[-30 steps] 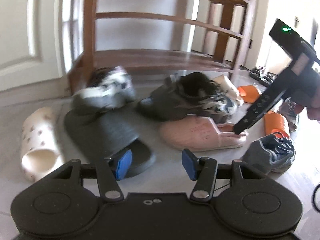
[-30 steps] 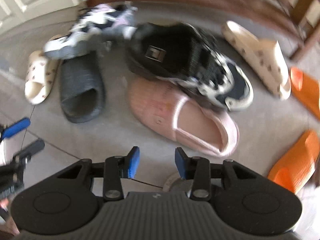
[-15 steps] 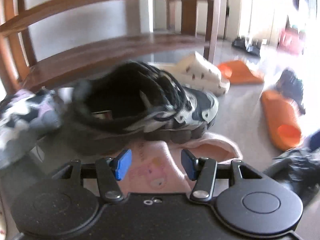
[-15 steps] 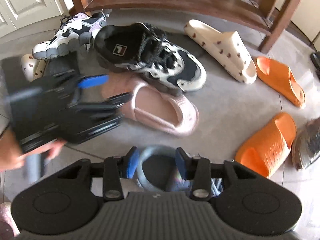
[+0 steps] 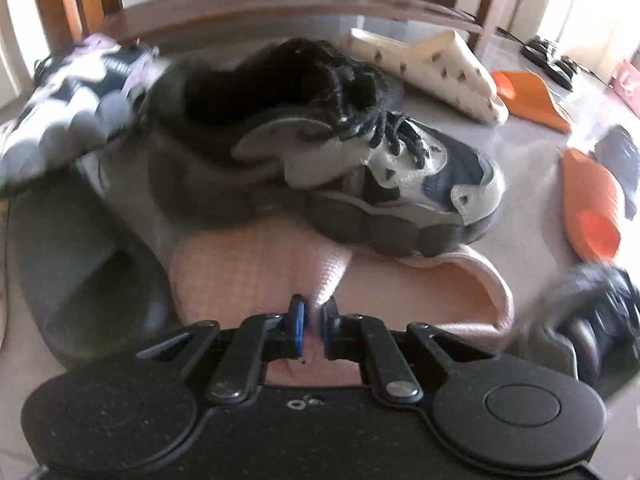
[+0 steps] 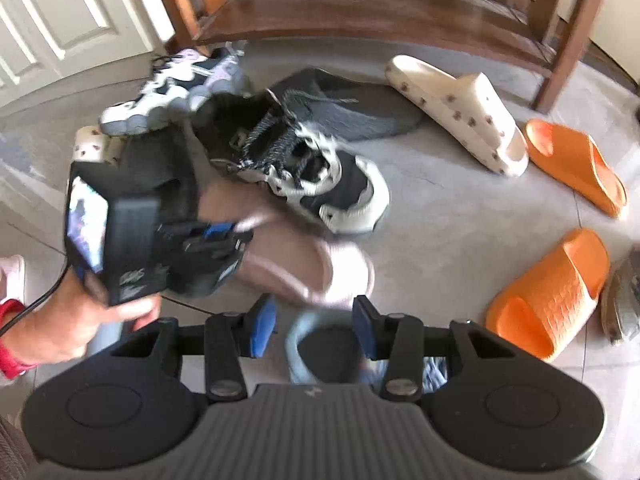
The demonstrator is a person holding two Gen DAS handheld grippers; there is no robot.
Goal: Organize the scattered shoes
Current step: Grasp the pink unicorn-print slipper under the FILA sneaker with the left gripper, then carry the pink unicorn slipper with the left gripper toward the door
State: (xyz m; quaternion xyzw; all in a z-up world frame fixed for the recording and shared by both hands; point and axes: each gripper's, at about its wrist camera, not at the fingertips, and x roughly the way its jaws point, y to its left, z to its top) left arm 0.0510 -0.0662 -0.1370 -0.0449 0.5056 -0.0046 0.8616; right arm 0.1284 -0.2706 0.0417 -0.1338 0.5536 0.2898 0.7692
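Though blurred, no legible branding.

A pink slipper (image 5: 256,276) lies on the floor, its upper pinched up. A black-and-white sneaker (image 5: 360,168) leans on it. Two orange slides (image 6: 552,296) lie apart.

A home entryway is shown. A pale tiled floor (image 6: 460,216) is strewn with household footwear: cream slides (image 6: 460,108), orange slides (image 6: 548,296), a pink slipper (image 5: 400,280) and chunky sneakers (image 6: 320,176). A low wooden shoe rack (image 6: 360,8) is set against the wall, and a white panelled door (image 6: 60,20) is seen beside it, as found in a house hallway.
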